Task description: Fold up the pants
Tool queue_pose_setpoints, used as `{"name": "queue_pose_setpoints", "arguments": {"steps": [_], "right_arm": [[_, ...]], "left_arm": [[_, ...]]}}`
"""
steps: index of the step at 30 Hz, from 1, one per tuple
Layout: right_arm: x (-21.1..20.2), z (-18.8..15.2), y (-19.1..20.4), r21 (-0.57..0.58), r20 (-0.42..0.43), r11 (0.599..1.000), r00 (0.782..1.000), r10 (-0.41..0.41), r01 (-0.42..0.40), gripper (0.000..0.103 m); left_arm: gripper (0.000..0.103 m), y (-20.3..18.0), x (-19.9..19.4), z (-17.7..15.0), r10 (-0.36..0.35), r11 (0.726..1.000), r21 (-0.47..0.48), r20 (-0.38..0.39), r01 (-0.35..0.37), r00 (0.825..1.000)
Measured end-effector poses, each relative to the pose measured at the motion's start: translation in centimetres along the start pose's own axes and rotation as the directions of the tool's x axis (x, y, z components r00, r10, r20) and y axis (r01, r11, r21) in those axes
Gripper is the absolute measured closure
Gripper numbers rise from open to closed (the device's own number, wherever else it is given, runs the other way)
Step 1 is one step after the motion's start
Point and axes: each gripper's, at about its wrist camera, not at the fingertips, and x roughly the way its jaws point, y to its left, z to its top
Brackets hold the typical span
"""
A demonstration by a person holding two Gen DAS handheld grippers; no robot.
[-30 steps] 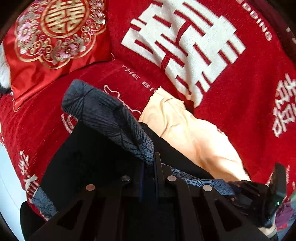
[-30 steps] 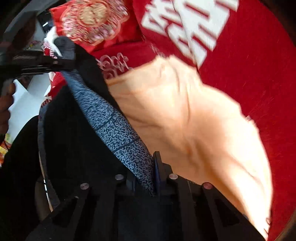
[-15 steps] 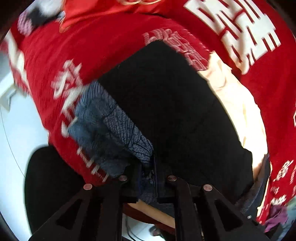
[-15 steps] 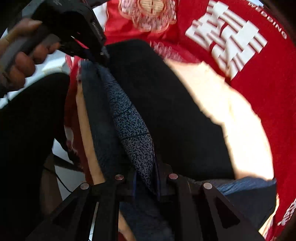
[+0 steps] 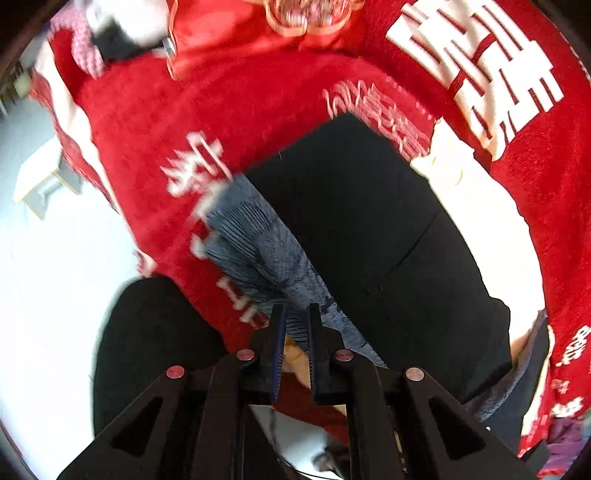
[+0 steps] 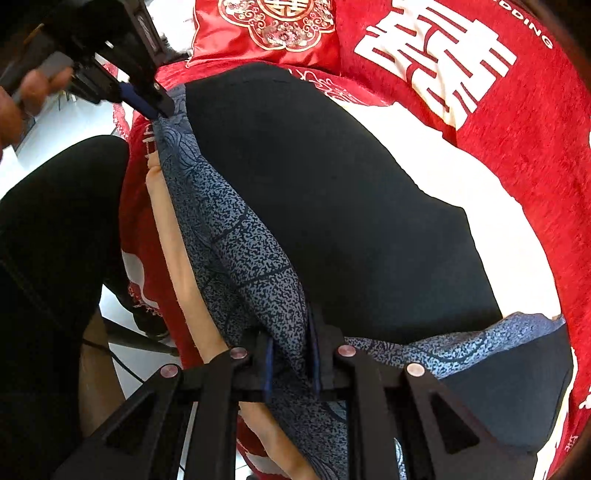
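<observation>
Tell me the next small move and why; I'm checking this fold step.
Probably open both claws. The left claw and right claw pinch the patterned waistband, and the black pants already lie flat on the red blanket.

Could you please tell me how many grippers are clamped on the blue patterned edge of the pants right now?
2. The right gripper pinches the patterned edge at its near end; the left gripper grips the same edge at its far end, by the red cushion.

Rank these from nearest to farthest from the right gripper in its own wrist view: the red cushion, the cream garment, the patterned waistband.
1. Patterned waistband: clamped in the right gripper.
2. Cream garment: right, under the black pants.
3. Red cushion: top, far edge.
</observation>
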Motion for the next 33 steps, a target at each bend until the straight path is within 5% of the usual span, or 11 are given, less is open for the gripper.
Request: {"name": "queue_pose_setpoints", "arguments": {"steps": [4, 8, 10, 12, 13, 15, 19, 24, 31, 33], "right_arm": [[-0.1, -0.8, 0.9, -0.002, 0.017, 1.000, 1.000, -0.024, 0.024, 0.086], [-0.1, -1.0, 1.3, 0.023, 0.035, 0.999, 0.999, -0.038, 0.037, 0.083], [-0.2, -1.2, 1.7, 0.023, 0.048, 0.998, 0.997, -0.062, 0.061, 0.080], [-0.3, -1.4, 2.4, 0.005, 0.048, 0.998, 0.997, -0.056, 0.055, 0.062], [-0.6, -1.5, 2.7, 0.004, 0.040, 0.999, 0.998, -0.046, 0.046, 0.045], [-1.8, -1.8, 3.3, 0.017, 0.038, 1.000, 0.999, -0.015, 0.014, 0.031], [-5.1, -1.7, 1.9, 0.097, 0.112, 0.995, 0.994, 0.015, -0.025, 0.026], [-5.5, 0.1, -3.5, 0.276, 0.143, 0.961, 0.988, -0.054, 0.012, 0.024], [-0.4, -1.3, -5.2, 0.343, -0.071, 0.930, 0.991, -0.117, 0.135, 0.024], [-1.3, -2.4, -4.0, 0.309, -0.037, 0.939, 0.988, -0.149, 0.153, 0.024]], "left_arm": [[0.092, -1.9, -2.0, 0.3, -0.033, 0.997, 0.073, 0.066, 0.028, 0.997], [0.092, -6.7, -0.6, 0.1, -0.126, 0.975, 0.188, 0.041, 0.116, 0.991], [0.092, -8.4, 1.3, -0.4, -0.079, 0.965, 0.254, 0.026, 0.070, 0.996], [0.092, -8.5, 3.8, -1.3, 0.035, 0.962, 0.271, -0.011, -0.031, 0.999], [0.092, -8.1, 4.4, -1.6, 0.039, 0.964, 0.264, -0.020, -0.032, 0.999], [0.092, -7.8, 3.8, -2.1, 0.024, 0.959, 0.281, 0.015, -0.027, 1.000], [0.090, -7.9, 3.7, -2.3, 0.041, 0.954, 0.296, 0.023, -0.046, 0.999], [0.090, -8.5, 4.0, -2.8, 0.069, 0.946, 0.315, 0.048, -0.081, 0.996], [0.090, -8.3, 3.9, -3.0, 0.072, 0.942, 0.324, 0.054, -0.086, 0.996], [0.090, -8.3, 3.9, -3.1, 0.078, 0.941, 0.327, 0.056, -0.092, 0.995]]}}
